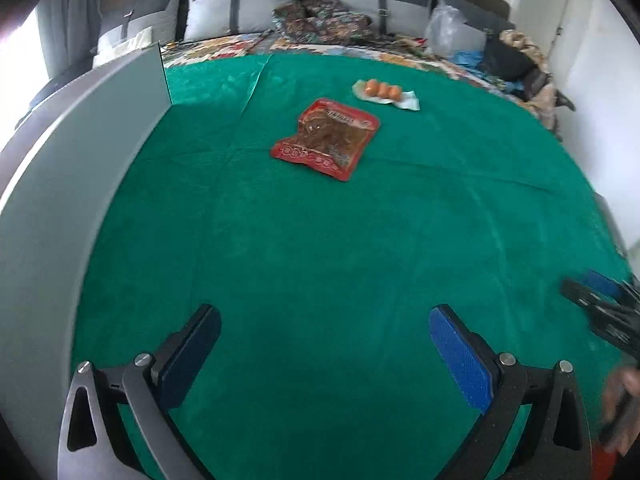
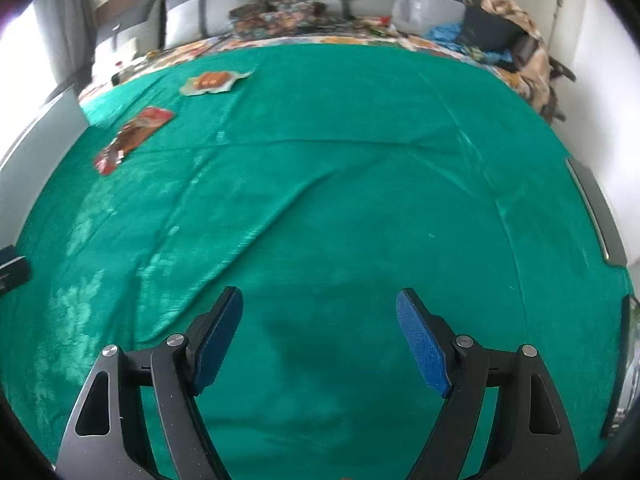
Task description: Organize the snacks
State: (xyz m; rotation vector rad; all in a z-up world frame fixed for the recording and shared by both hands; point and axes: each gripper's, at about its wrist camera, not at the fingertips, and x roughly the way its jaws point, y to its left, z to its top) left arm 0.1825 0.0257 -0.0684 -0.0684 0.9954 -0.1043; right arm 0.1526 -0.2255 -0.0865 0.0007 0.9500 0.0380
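Note:
A red snack packet (image 1: 326,139) lies flat on the green cloth (image 1: 320,260), and just beyond it sits a clear pack of small orange sausages (image 1: 385,91). My left gripper (image 1: 325,322) hovers well short of both, open wide with nothing between its blue pads. In the right wrist view the red packet (image 2: 132,136) and the sausage pack (image 2: 212,81) lie far off at the upper left. My right gripper (image 2: 319,310) is open and empty above bare cloth (image 2: 340,208). The right gripper (image 1: 600,304) also shows at the left view's right edge, with a hand (image 1: 622,408) below it.
A tall grey panel (image 1: 80,168) stands along the left side of the cloth. Behind the cloth are grey cushions (image 1: 240,4), patterned bedding (image 1: 320,20), a clear plastic bag (image 1: 446,26) and dark bags (image 1: 516,60). A dark edge (image 2: 596,216) borders the cloth on the right.

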